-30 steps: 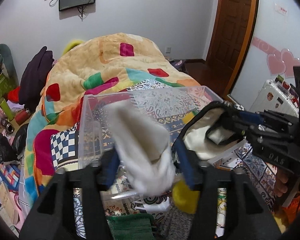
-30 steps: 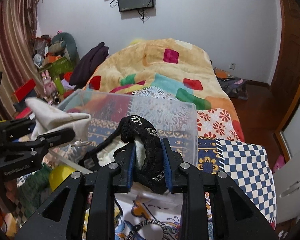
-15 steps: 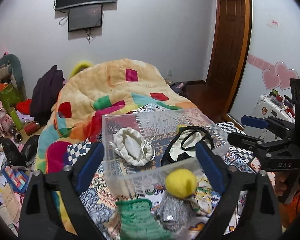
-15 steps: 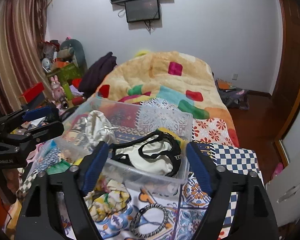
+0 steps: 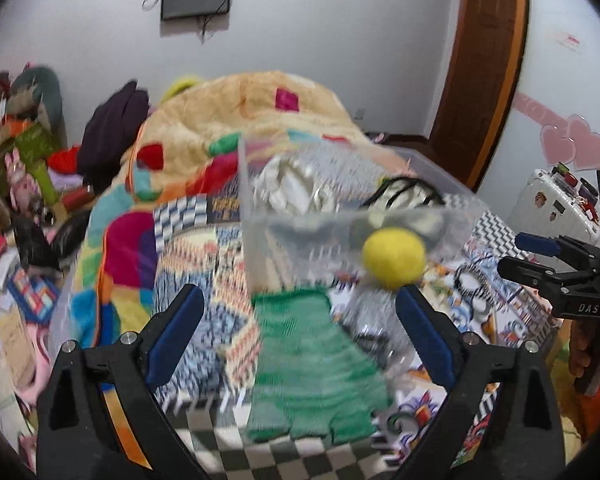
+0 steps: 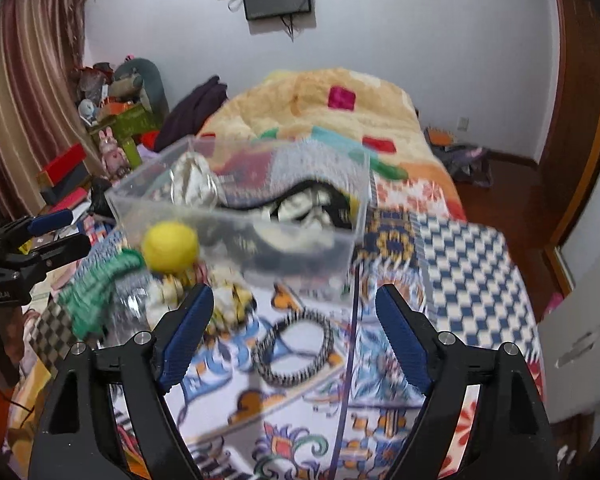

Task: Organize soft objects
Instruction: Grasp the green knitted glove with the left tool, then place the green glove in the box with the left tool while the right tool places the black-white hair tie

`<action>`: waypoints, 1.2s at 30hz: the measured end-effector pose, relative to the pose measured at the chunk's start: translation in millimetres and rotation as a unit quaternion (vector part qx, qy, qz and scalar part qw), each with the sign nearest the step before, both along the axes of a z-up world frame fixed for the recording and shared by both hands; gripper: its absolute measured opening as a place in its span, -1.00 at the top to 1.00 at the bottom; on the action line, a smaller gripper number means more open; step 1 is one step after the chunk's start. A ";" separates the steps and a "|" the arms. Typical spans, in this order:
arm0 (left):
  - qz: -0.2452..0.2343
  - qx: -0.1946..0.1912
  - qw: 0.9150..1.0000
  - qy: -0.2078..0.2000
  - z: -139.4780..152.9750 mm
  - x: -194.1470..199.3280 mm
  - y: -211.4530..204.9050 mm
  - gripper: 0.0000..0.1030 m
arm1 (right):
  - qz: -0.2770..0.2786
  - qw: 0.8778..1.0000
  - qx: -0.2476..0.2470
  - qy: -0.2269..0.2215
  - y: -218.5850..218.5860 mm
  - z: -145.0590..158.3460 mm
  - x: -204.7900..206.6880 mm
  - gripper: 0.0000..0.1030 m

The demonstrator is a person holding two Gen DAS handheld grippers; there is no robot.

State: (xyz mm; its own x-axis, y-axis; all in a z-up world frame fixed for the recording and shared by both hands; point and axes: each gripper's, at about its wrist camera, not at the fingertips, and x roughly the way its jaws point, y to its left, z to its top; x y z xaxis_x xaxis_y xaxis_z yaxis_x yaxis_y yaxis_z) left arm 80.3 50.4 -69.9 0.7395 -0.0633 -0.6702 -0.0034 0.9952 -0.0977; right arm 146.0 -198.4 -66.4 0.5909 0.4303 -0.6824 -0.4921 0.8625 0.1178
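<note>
A clear plastic bin [image 5: 256, 240] [image 6: 356, 200] on the bed holds a cream pouch [image 5: 288, 184] [image 6: 192, 182] and a black-trimmed white bag [image 5: 408, 196] [image 6: 308, 208]. In front of it lie a yellow ball [image 5: 394, 258] [image 6: 171, 246], a green knit piece [image 5: 308, 364] [image 6: 96, 296], a silvery item [image 5: 374, 316] and a black-and-white braided ring [image 6: 296, 344]. My left gripper [image 5: 298, 336] is open and empty above the green knit. My right gripper [image 6: 294, 326] is open and empty above the braided ring.
The bed carries a patterned sheet [image 6: 380, 420] and an orange patchwork quilt [image 5: 236, 120]. Clutter lines the floor at left [image 5: 16, 200]. A wooden door [image 5: 488, 60] and a white case [image 5: 556, 208] stand at right.
Both grippers let go of the cream pouch and the black-trimmed bag into the bin, opened, pulled back, and now sit lower over the items in front of the bin.
</note>
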 end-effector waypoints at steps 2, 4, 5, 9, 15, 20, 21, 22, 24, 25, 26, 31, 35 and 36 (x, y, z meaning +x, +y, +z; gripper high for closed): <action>0.007 -0.010 1.000 0.012 -11.7 -3.3 3.7 -0.90 | -0.002 1.000 -0.003 0.015 -2.1 -10.4 -0.3 -0.58; 0.011 -0.014 1.000 0.021 -20.4 -5.3 5.5 -0.90 | -0.002 1.000 -0.010 0.028 -2.3 -20.9 -2.3 -0.58; 0.014 -0.014 1.000 0.025 -24.5 -6.5 6.4 -0.90 | -0.002 0.999 -0.015 0.034 -1.3 -26.0 -4.3 -0.58; 0.015 -0.015 0.999 0.026 -31.0 -10.7 6.4 -0.78 | 0.005 0.998 -0.028 0.047 1.9 -40.1 -5.9 -0.57; -0.001 -0.009 1.000 0.028 -34.0 -10.9 0.4 -0.14 | 0.012 0.997 -0.054 0.050 7.5 -49.4 -9.0 0.08; -0.003 0.005 1.000 0.018 -32.7 -15.3 -1.0 0.29 | 0.011 0.997 -0.054 0.046 6.1 -50.8 -7.7 0.57; -0.001 0.005 1.000 0.016 -31.6 -16.3 0.0 0.34 | 0.010 0.998 -0.052 0.046 5.4 -50.4 -6.8 0.75; 0.000 0.003 1.000 0.012 -29.9 -18.3 1.5 0.36 | 0.009 0.998 -0.051 0.047 4.9 -50.2 -6.8 0.81; 0.004 0.004 1.000 0.005 -26.6 -20.6 4.0 0.44 | 0.007 0.998 -0.042 0.047 3.1 -48.3 -6.7 0.81; 0.006 0.007 1.000 0.001 -24.5 -22.4 4.9 0.47 | 0.005 0.998 -0.040 0.044 2.4 -47.3 -6.5 0.81; 0.007 0.009 1.000 -0.005 -21.7 -24.0 5.9 0.54 | 0.003 0.999 -0.037 0.040 1.0 -45.4 -7.2 0.83; 0.008 0.011 0.999 -0.029 -5.6 -28.9 7.9 0.71 | 0.001 0.999 -0.024 0.023 -2.6 -31.9 -8.5 0.83; 0.009 0.013 0.999 -0.051 8.1 -31.6 8.0 0.72 | 0.001 1.000 -0.009 0.005 -4.9 -16.2 -9.9 0.83; 0.008 0.013 0.998 -0.056 11.5 -31.8 7.5 0.72 | 0.002 1.000 -0.006 0.000 -5.5 -11.5 -10.0 0.83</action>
